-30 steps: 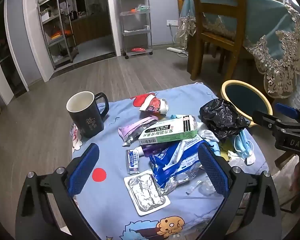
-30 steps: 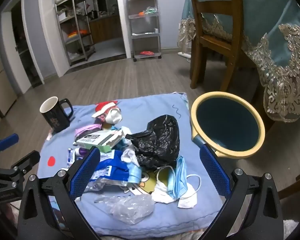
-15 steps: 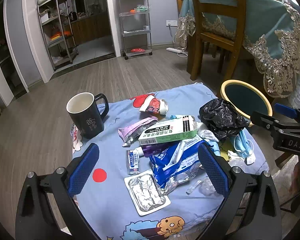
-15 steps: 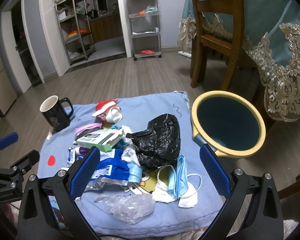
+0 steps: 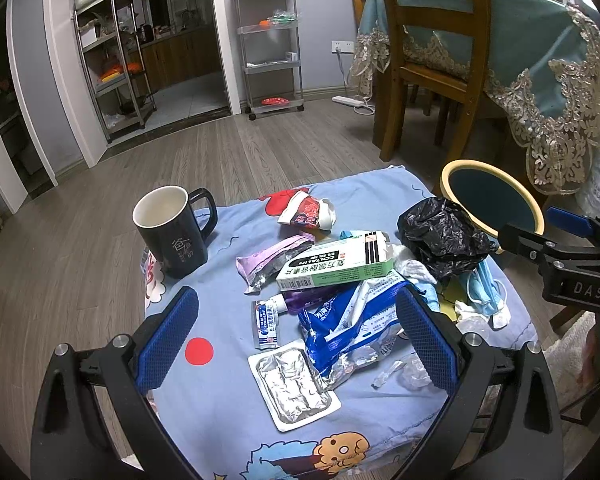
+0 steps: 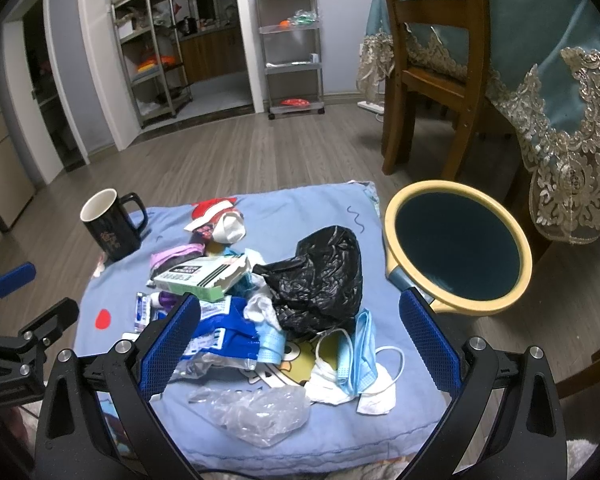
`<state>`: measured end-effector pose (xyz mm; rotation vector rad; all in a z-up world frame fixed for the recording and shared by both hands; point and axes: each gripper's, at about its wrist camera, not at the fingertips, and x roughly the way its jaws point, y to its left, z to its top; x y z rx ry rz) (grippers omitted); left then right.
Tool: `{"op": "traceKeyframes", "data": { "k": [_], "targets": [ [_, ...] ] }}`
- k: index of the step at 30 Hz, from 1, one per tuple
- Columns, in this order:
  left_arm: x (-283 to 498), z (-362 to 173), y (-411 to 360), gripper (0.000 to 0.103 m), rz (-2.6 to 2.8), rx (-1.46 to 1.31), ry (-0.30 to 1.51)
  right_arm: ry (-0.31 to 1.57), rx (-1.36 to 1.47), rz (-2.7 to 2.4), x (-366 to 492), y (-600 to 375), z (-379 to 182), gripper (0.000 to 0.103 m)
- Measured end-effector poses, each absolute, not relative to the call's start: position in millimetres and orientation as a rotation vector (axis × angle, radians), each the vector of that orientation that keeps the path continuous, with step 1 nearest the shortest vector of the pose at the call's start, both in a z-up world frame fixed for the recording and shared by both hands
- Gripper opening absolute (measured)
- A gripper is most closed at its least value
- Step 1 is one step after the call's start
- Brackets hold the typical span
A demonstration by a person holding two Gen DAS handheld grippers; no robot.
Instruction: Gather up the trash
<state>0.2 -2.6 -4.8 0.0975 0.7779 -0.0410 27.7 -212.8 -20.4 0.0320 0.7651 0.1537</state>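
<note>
Trash is piled on the blue cartoon cloth and nothing of it has been collected yet, as far as can be judged. The crumpled black plastic bag lies in the middle of the heap, nearest to the bin. Just beside it, blue face masks are spread over white tissue, and a clear plastic film lies at the near edge of the cloth. On the other side, the green-and-white medicine box rests on top of a blue foil pouch, with a purple wrapper, a small sachet and an empty silver blister tray around them. A red-and-white crumpled wrapper lies farther back.

The yellow-rimmed bin stands on the floor just beside the cloth, and its dark inside appears empty, though the bottom is not clearly seen. A black mug stands upright at the far left corner; it is probably not trash.

The left gripper is held above the pouch and the tray with its jaws spread wide and nothing between them. The right gripper hangs over the masks and the bag, also spread wide and empty. The whole task is therefore left to be done: each piece must be picked up and dropped in the bin.
</note>
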Motion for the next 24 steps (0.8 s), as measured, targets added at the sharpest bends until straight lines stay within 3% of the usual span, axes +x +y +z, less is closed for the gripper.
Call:
{"op": "traceKeyframes", "data": {
  "k": [24],
  "targets": [
    [0.0, -4.6, -2.5, 0.097, -0.041, 0.099, 0.778, 0.770, 0.031, 0.154, 28.2, -212.2, -22.4, 0.099]
  ]
}}
